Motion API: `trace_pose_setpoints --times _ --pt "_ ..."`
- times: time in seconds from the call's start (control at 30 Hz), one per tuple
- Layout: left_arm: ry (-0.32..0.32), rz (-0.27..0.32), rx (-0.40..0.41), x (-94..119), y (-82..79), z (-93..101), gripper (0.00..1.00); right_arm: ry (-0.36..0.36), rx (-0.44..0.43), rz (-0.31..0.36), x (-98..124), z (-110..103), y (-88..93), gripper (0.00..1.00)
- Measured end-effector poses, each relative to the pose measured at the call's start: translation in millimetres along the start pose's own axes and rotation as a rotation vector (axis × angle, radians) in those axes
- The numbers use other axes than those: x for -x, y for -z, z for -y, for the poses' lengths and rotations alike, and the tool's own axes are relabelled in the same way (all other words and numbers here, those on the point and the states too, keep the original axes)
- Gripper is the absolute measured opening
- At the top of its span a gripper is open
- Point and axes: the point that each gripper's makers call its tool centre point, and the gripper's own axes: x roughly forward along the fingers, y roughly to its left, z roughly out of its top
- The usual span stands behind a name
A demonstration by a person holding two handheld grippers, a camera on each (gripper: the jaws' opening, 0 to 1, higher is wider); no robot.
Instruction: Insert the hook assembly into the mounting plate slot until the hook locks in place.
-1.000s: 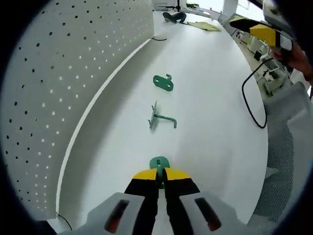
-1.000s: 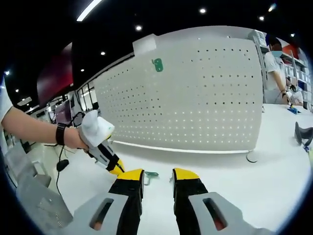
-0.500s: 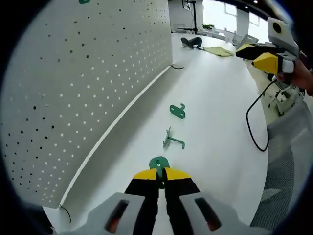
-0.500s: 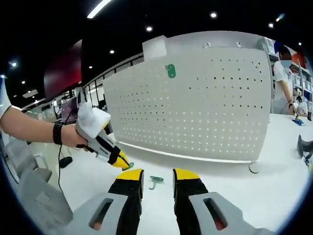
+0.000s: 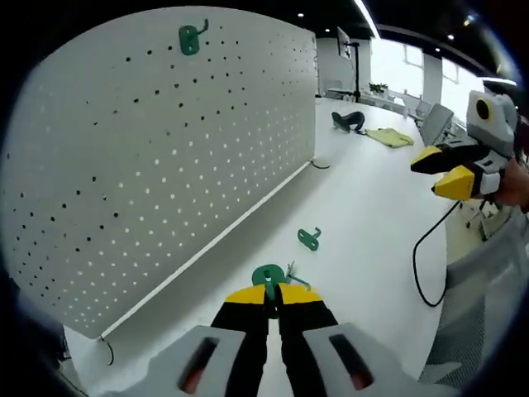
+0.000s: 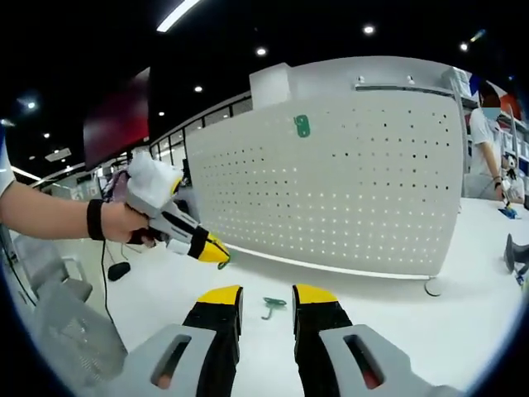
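In the left gripper view, our left gripper (image 5: 274, 291) has its jaws pressed together on a green plate (image 5: 268, 275); the plate's rounded end sticks out just past the yellow tips. We're holding it up above the white table (image 5: 364, 198), facing the pegboard (image 5: 165, 149).

A green hook (image 5: 191, 38) is already mounted high up on the pegboard. Two more green parts lie on the table: a small hook (image 5: 309, 239) out ahead, and a wire hook (image 5: 294, 275) nearer, just beside the held plate in the view and partly hidden by the tips. We can't tell whether anything touches it.

The right gripper (image 5: 450, 172) comes in from the right of that view, raised off the table, with a black cable (image 5: 423, 256) below it.

In the right gripper view, our right gripper (image 6: 265, 295) has its jaws apart with nothing between them. The wire hook sits on the table in the gap between the tips. The left gripper is up at left in a hand (image 6: 124, 223).
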Motion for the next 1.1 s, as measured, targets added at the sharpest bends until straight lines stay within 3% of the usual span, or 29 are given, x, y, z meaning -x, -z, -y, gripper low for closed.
trace_pose_setpoints --times 0.3,0.6,0.83,1.1 --pt "-0.077 0.113 0.082 13.2 -25.6 -7.6 0.03 -0.002 0.012 0.015 14.4 -3.8 -4.0 0.24" --pt "-0.165 0.190 0.095 24.2 -52.2 -16.3 0.03 -0.010 0.007 0.017 28.0 -7.9 1.4 0.23" --pt "-0.260 0.269 0.110 35.2 -80.8 -32.8 0.03 -0.024 0.017 0.029 31.4 -7.5 -5.5 0.23" --pt "-0.325 0.348 0.119 43.8 -106.4 -46.1 0.03 -0.029 0.022 0.027 30.4 -6.3 -6.7 0.23"
